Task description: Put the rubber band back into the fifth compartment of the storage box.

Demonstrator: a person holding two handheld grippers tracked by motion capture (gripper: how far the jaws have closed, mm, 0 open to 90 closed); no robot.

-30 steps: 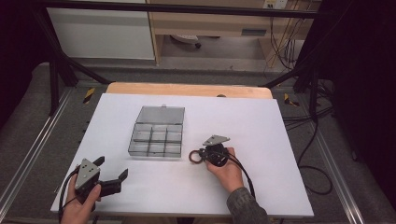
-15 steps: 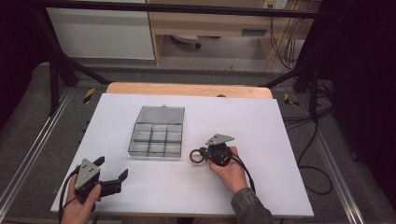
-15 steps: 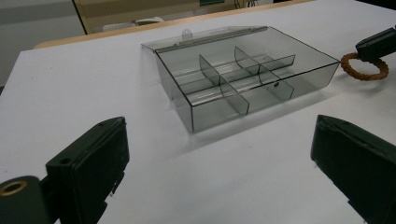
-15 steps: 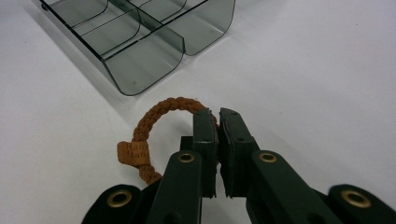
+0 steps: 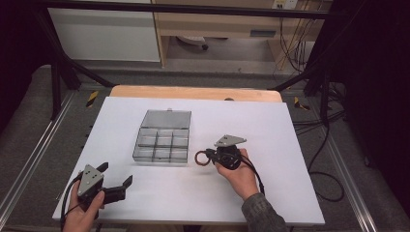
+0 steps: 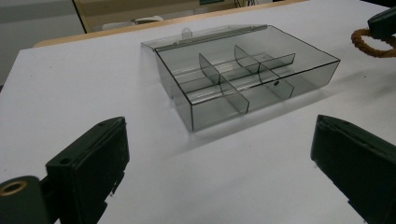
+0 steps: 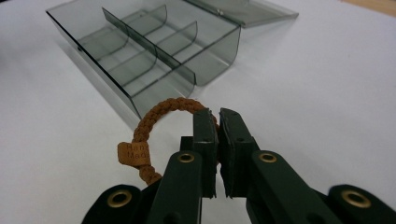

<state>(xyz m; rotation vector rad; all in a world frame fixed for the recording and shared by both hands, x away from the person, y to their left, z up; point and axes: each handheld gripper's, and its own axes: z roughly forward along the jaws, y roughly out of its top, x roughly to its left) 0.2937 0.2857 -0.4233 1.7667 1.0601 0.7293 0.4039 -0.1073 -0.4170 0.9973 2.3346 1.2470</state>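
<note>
High view: a clear grey plastic box (image 5: 162, 142) sits on the white desk (image 5: 290, 145), a bit left of the middle and nearer the far edge. Its lid (image 5: 168, 118) lies open and flat behind it. Thin walls cut the box into little square rooms, and they all look empty. Just right of the box, the right gripper (image 5: 209, 156) pinches a small brown ring (image 5: 200, 157), held by a hand (image 5: 237, 171). Near the front left corner, the left gripper (image 5: 116, 180) is held with its jaws spread wide. Left gripper view: the two black jaws stand far apart with nothing between them. The see-through box (image 6: 247, 79) is ahead, smooth and shiny, with straight walls and bare rooms. The brown ring (image 6: 371, 44) peeks in at the top right edge. Right gripper view: the right gripper (image 7: 217, 140) presses its jaws on the ring (image 7: 156, 128), a soft braided cord with a small tan tag (image 7: 133, 154). The ring hangs just beside the box's (image 7: 140, 51) near corner.
</note>
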